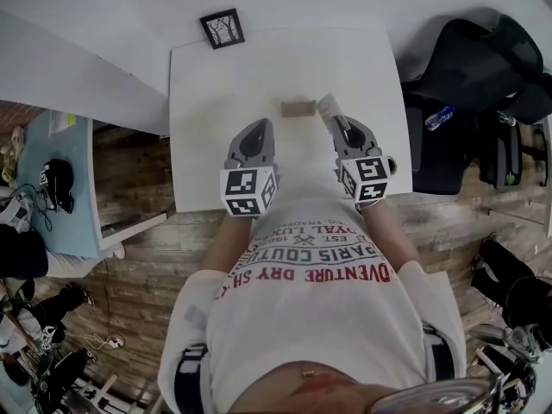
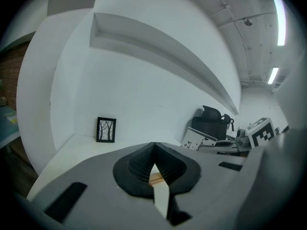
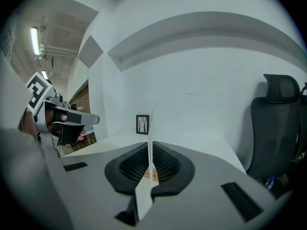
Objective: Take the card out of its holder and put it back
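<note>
The right gripper (image 3: 150, 163) is clamped on the upright card (image 3: 150, 128), the wooden holder (image 1: 298, 108) just to its left on the white table (image 1: 207, 102), the left gripper (image 2: 153, 150) pinched together and empty, a framed picture (image 1: 222, 28) ahead and a black chair (image 3: 276, 128) to the right.

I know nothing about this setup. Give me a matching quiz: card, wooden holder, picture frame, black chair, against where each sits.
1 card
2 wooden holder
3 picture frame
4 black chair

A far left corner of the table
B right of the table
C pinched in the right hand-held gripper
D mid-table, no card in it

Pairs: 1-C, 2-D, 3-A, 4-B
</note>
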{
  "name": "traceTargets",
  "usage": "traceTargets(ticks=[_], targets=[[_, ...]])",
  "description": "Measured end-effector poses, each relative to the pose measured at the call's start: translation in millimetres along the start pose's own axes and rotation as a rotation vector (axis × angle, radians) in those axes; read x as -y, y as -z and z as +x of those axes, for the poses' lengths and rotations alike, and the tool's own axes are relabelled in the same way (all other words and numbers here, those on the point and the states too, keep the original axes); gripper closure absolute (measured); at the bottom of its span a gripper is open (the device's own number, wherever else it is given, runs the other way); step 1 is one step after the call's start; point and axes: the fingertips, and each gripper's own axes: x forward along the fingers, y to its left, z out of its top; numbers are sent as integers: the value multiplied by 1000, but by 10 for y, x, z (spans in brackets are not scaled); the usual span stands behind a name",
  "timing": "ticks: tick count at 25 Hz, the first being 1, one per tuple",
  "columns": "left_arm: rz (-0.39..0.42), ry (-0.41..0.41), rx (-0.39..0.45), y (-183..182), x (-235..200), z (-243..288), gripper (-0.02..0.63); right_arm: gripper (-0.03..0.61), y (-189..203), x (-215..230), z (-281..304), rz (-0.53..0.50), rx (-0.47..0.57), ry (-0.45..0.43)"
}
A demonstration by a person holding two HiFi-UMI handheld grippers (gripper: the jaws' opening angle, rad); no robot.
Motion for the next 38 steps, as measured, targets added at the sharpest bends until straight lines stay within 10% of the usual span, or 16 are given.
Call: traceTargets(ticks=[10,31,38], targets=[[-48,-23,25,-5,4,30,589,543,-90,60,155,-19,-14,-106],[-104,-168,-52,358,9,240,589,543,-87,-325,696,-415,-117,-869],[-122,-224,-84,504,-48,227,589,543,-18,-326,910,-411,-120,-975]])
